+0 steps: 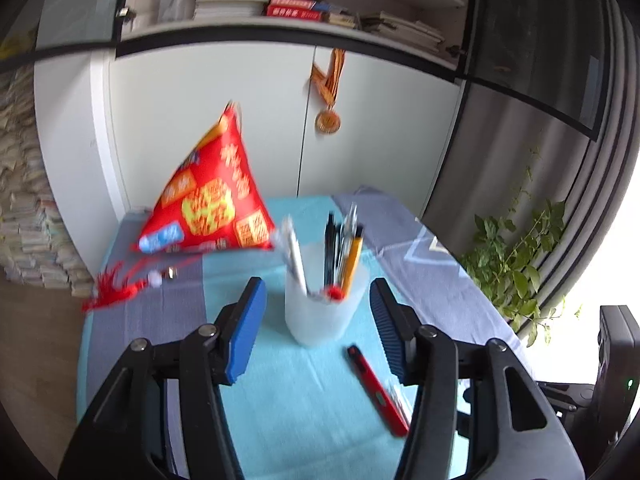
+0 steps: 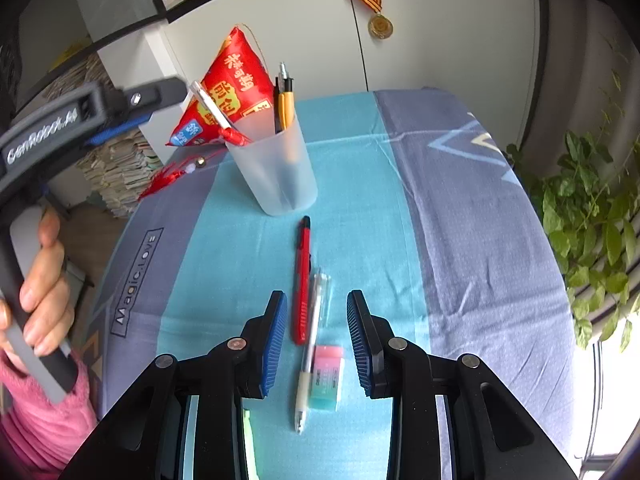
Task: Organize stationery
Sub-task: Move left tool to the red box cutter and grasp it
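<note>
A frosted plastic cup (image 1: pixel 320 312) (image 2: pixel 276 168) stands on the cloth and holds several pens, among them a yellow one (image 1: pixel 352 260) (image 2: pixel 286 108) and a white one (image 1: pixel 294 256) (image 2: pixel 210 106). My left gripper (image 1: pixel 318 304) is open, its jaws on either side of the cup and just short of it; its body shows at the left of the right wrist view (image 2: pixel 80 116). My right gripper (image 2: pixel 317 320) is open over a clear gel pen (image 2: pixel 310 344). A red utility knife (image 2: pixel 302 280) (image 1: pixel 376 390) lies beside the pen. A pink-and-teal eraser (image 2: pixel 328 376) lies beside the pen too.
A red triangular pouch (image 1: pixel 208 204) (image 2: pixel 228 92) with a red tassel (image 1: pixel 116 284) sits behind the cup. The table has a blue and teal cloth (image 2: pixel 460 220). White cabinet doors with a hanging medal (image 1: pixel 328 120) stand behind. A leafy plant (image 2: pixel 588 216) is at the right edge.
</note>
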Available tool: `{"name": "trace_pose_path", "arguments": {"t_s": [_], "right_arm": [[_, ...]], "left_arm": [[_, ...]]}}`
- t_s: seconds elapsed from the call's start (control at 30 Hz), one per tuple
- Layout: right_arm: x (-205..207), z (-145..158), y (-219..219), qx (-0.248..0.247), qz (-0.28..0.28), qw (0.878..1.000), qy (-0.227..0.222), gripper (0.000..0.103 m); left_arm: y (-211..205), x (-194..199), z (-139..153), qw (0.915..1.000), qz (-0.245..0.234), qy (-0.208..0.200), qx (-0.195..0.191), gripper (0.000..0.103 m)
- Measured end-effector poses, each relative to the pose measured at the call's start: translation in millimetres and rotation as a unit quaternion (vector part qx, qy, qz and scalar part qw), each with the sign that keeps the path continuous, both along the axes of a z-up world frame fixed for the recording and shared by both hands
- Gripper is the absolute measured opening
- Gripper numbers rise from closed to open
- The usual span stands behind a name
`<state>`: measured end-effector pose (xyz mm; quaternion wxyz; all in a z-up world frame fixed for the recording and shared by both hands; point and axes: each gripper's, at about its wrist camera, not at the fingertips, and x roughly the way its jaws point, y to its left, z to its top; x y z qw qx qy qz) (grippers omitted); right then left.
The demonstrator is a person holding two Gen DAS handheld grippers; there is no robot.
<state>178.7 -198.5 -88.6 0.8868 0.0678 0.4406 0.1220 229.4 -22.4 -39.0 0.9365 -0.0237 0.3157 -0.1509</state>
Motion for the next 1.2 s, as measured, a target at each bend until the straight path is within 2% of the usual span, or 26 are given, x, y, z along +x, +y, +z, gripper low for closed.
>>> {"name": "trace_pose_path", "arguments": {"t_s": [0.13,0.27,0.4,0.5,0.6,0.67,0.8,1.0,1.07,1.2], "right_arm": [[-6,-7,-2,-0.005,-0.005,1.0,0.008,0.031],[-11,-15,0,-0.013,0.002,1.0,0.019,0.031],[-16,-23,6,-0.033,0.014,0.999,0.023,0.031],[-16,-27,5,-0.038,0.014,0.999,0.029,0.031],[-14,-29,2,-0.037,0.01,0.999,0.034,0.031],[-13,-30,0,-0.035,0.007,0.999,0.036,0.031],[-10,-33,0,-0.03,0.005,0.999,0.043,0.031],[-10,-34,3,-0.035,0.01,0.998,0.044,0.031],[-10,-34,2,-0.035,0.008,0.998,0.045,0.031],[-10,-33,0,-0.03,0.005,0.998,0.046,0.031]], "left_arm": [[-6,1,-30,0.9979,-0.011,0.064,-0.006,0.053],[-26,15,-64,0.9908,-0.017,0.134,0.007,0.053],[-50,30,-89,0.9847,-0.013,0.17,0.034,0.051],[-63,38,-103,0.9811,-0.007,0.185,0.057,0.051],[-67,48,-110,0.9779,0.003,0.202,0.051,0.039],[-69,53,-109,0.9774,0.005,0.206,0.048,0.035],[-80,62,-111,0.9745,0.003,0.216,0.062,0.033],[-90,68,-114,0.9752,0.007,0.208,0.074,0.033],[-93,67,-114,0.9759,0.009,0.201,0.086,0.014],[-79,58,-112,0.9751,0.0,0.208,0.076,0.011]]}}
